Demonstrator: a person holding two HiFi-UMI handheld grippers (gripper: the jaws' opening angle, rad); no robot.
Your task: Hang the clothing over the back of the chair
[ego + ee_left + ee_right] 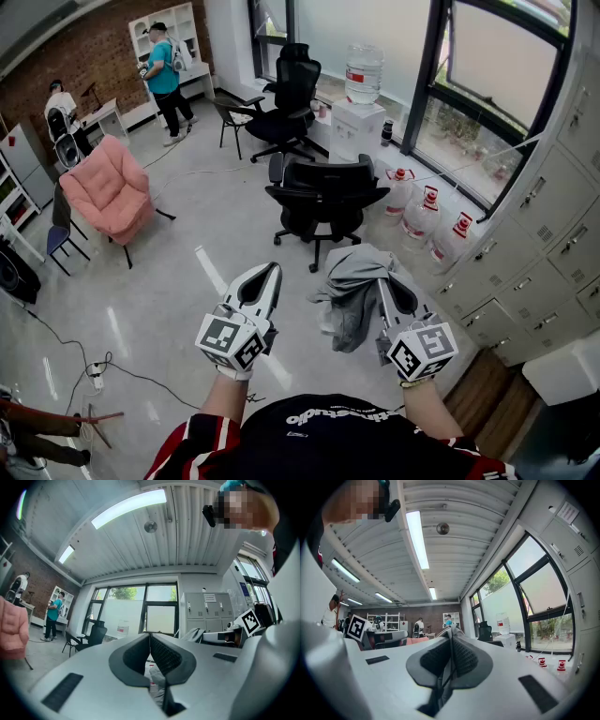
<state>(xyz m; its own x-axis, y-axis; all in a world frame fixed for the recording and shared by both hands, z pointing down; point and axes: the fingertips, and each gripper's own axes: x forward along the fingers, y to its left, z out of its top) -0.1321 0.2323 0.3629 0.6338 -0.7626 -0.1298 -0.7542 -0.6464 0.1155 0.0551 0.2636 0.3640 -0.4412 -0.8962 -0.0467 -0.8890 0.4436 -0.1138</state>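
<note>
A grey garment (352, 291) hangs in a bunch from my right gripper (382, 279), whose jaws are shut on its upper edge. In the right gripper view a thin fold of cloth shows pinched between the closed jaws of the right gripper (451, 632). The black office chair (323, 187) stands just beyond the garment with its back toward me. My left gripper (272, 270) is held beside the right one, to the garment's left and apart from it. In the left gripper view the jaws of the left gripper (150, 637) meet at the tip with nothing between them.
A second black office chair (286, 94) and a water dispenser (361, 112) stand by the windows. Water jugs (431, 211) line the wall near grey lockers (544, 234) on the right. A pink armchair (108, 192) sits at left, with cables (94, 375) on the floor. People (167, 75) stand far back.
</note>
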